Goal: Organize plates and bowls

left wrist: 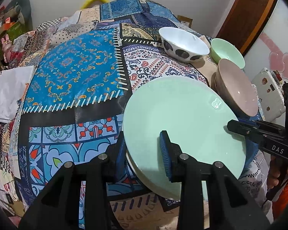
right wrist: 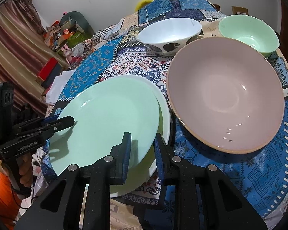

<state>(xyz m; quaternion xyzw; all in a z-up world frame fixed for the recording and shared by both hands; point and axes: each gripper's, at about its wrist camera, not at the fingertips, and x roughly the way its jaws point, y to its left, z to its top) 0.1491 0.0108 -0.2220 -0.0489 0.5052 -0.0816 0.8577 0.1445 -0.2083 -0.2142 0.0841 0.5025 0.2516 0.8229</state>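
Observation:
A mint green plate [left wrist: 182, 115] [right wrist: 109, 118] is tilted over a white plate [right wrist: 164, 115] on the patchwork tablecloth [left wrist: 76, 76]. My left gripper [left wrist: 143, 140] is shut on the green plate's near rim, one finger above and one below. My right gripper [right wrist: 142, 136] is shut on the opposite rim; whether the white plate's edge is also between its fingers I cannot tell. Each gripper appears in the other's view: the right gripper [left wrist: 232, 126], the left gripper [right wrist: 67, 121]. A large pink bowl [right wrist: 224, 99] [left wrist: 238, 92] sits just beside the plates.
Behind the pink bowl stand a white bowl with dark spots [right wrist: 169, 32] [left wrist: 184, 42] and a small green bowl [right wrist: 249, 32] [left wrist: 226, 51]. A folded white cloth [left wrist: 9, 95] lies at the table's left edge. A hand and orange sleeve [right wrist: 2, 191] hold the left gripper.

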